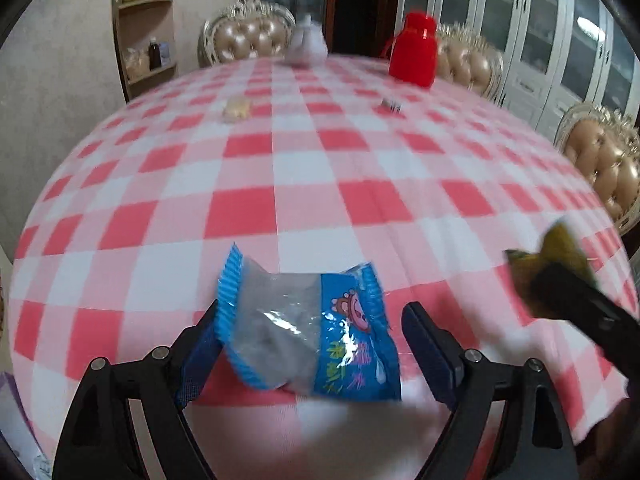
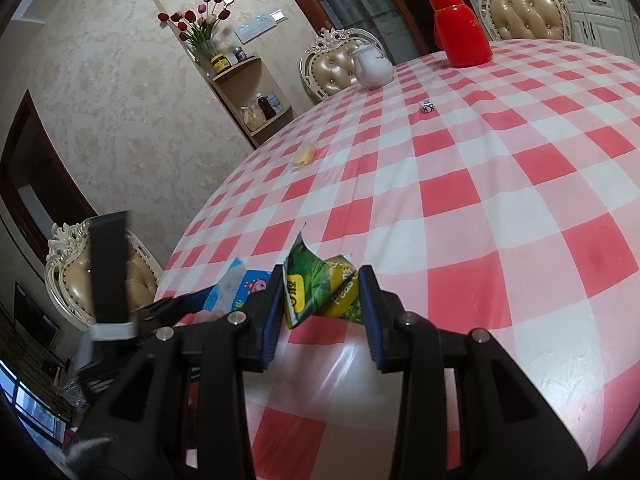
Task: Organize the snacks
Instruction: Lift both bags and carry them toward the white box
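The left gripper (image 1: 310,354) stands open; the blue snack packet (image 1: 308,328) lies between its 2 fingers on the checked tablecloth (image 1: 320,168), free of the right pad. At 3 o'clock of it, the right gripper (image 2: 322,308) is clamped on the green pea packet (image 2: 320,288). Both packets look light, crinkly and slippery; the blue one's crimped ends seem the surest hold, since its contents may crush.

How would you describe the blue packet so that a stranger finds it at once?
On the checked table, look at the near edge, between the open left gripper. The blue packet lies there, partly clear, with a pink cartoon; the other packet nearby is green and yellow.
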A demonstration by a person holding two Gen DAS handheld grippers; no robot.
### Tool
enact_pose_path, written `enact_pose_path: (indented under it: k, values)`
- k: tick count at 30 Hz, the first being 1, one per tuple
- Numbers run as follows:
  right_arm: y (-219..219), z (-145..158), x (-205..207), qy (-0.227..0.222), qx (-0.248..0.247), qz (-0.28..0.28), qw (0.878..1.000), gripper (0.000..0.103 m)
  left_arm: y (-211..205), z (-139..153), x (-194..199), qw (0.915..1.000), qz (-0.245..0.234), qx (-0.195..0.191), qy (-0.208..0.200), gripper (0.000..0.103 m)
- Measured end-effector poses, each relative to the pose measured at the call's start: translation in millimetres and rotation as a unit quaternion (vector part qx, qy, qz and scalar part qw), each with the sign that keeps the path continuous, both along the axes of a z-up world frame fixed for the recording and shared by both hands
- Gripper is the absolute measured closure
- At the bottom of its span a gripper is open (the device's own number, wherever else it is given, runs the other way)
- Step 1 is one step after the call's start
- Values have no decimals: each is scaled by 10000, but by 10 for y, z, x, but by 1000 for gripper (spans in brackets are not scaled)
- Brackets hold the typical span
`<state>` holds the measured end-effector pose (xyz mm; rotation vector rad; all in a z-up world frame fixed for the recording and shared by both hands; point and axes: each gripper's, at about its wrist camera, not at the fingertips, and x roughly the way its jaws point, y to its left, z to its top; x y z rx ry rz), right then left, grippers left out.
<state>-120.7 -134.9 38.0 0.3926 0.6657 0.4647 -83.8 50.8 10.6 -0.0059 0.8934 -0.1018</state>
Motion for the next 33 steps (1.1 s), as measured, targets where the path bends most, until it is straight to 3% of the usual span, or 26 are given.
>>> enact_pose_path:
  k: [2, 5, 10, 18, 33]
  values:
    - [0, -1, -5, -3, 18, 1, 10000, 63, 35, 1, -15, 10000, 44, -71, -9, 42]
    - [-2, 2, -12, -21, 22, 14, 10000, 63, 81, 41, -144, 9999, 30, -135, -94, 47]
    - [51, 16, -97, -66, -27, 103, 9999, 63, 270, 205, -452, 9980, 282, -307, -480, 47]
    - [234, 12, -297, 3, 228, 478, 9986, 63, 625, 559, -1030, 9910, 706, -115, -1133, 47]
    - [967, -37, -538, 171, 284, 1548, 9874, 63, 1408, 709, -1861, 9763, 1517, 141, -1537, 47]
